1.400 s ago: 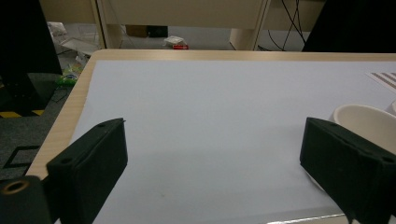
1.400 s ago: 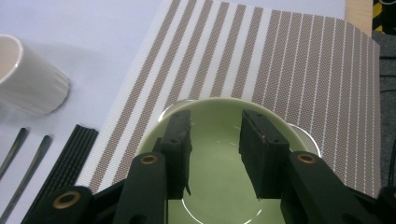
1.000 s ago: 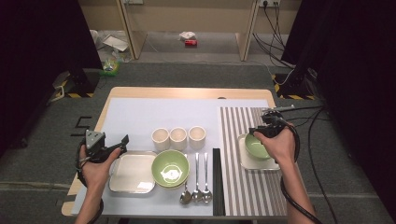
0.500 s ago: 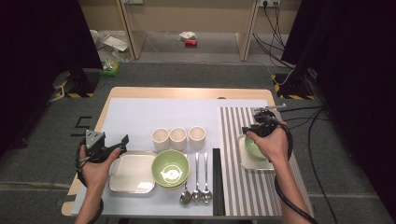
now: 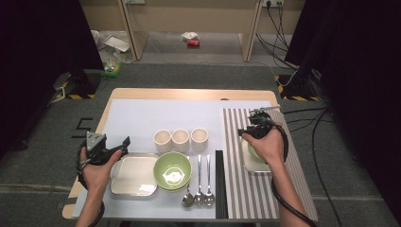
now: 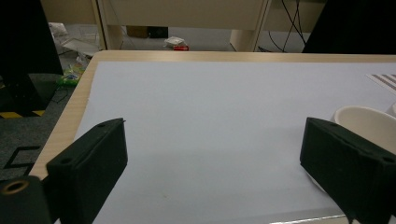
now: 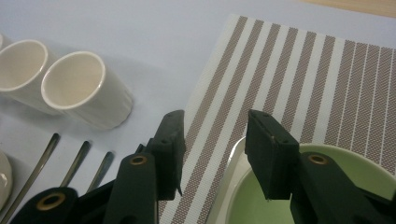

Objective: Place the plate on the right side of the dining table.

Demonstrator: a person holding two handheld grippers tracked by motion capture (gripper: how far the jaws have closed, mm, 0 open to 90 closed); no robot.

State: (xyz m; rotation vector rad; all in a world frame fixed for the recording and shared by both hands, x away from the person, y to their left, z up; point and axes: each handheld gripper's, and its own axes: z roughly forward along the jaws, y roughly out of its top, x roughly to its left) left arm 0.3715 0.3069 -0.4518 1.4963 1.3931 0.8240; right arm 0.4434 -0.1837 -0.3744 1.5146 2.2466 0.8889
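Observation:
A small green bowl point(image 5: 254, 153) sits on a white plate point(image 5: 257, 165) on the striped mat point(image 5: 236, 189); in the right gripper view the green bowl point(image 7: 341, 186) and its plate rim point(image 7: 233, 182) lie under the right jaw. My right gripper point(image 5: 253, 126) hovers over the bowl's far edge, and the right gripper point(image 7: 215, 140) is open with nothing between its jaws. My left gripper point(image 5: 119, 145) rests at the table's left by a white square plate point(image 5: 135, 175). The left gripper point(image 6: 212, 144) stands open wide over bare blue mat.
Three cream cups point(image 5: 180, 139) stand in a row mid-table, two of the cups point(image 7: 84, 88) near my right gripper. A larger green bowl point(image 5: 173, 170), spoons point(image 5: 198, 184) and black chopsticks point(image 5: 219, 184) lie in front. The wooden table edge point(image 6: 233, 57) runs along the far side.
My right hand has shifted left across the striped mat, from the bowl's right side to over its far-left rim. The left hand has stayed put.

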